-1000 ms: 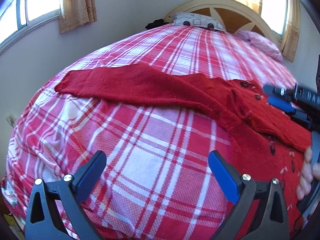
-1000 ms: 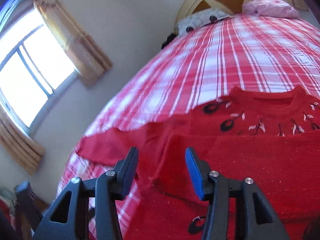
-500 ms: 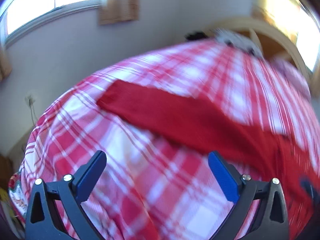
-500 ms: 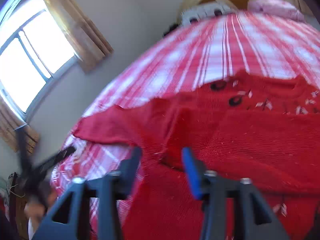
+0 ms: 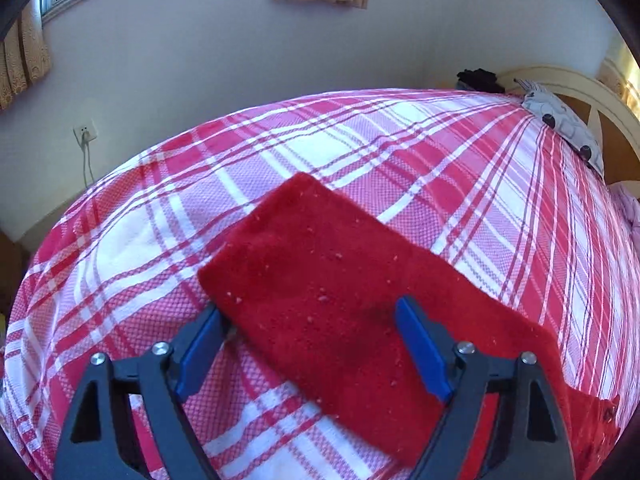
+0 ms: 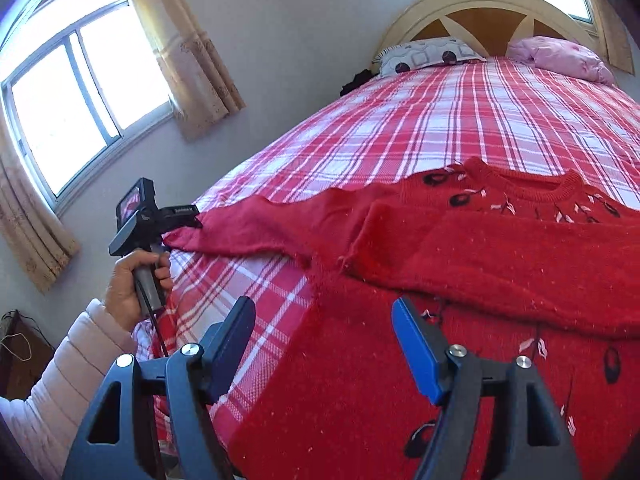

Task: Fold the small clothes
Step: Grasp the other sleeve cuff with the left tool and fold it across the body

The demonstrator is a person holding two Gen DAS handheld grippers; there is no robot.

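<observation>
A red knitted sweater (image 6: 500,256) with black and white motifs lies flat on the plaid bed (image 6: 440,120). One sleeve is folded across its body. The other sleeve (image 6: 272,224) stretches out to the left. In the left wrist view this sleeve's cuff end (image 5: 320,256) lies flat between the jaws of my left gripper (image 5: 308,308). The jaws are closing but still wide, and the pads do not press the cloth. My right gripper (image 6: 323,305) hovers over the sweater's left side edge. Its jaws are opening, and nothing is gripped. The left gripper (image 6: 176,224) also shows in the right wrist view, at the cuff.
A patterned pillow (image 6: 428,54) and a pink one (image 6: 560,58) lie by the headboard (image 6: 480,8). A window (image 6: 80,92) with curtains is on the left wall, and a wall socket (image 5: 85,133) sits low. A hand (image 6: 132,280) in a pale padded sleeve holds the left gripper at the bed's edge.
The left gripper has travelled left along the outstretched sleeve to its cuff end, and its jaws have narrowed. The right gripper's jaws have spread, and it has drawn back from the folded sleeve.
</observation>
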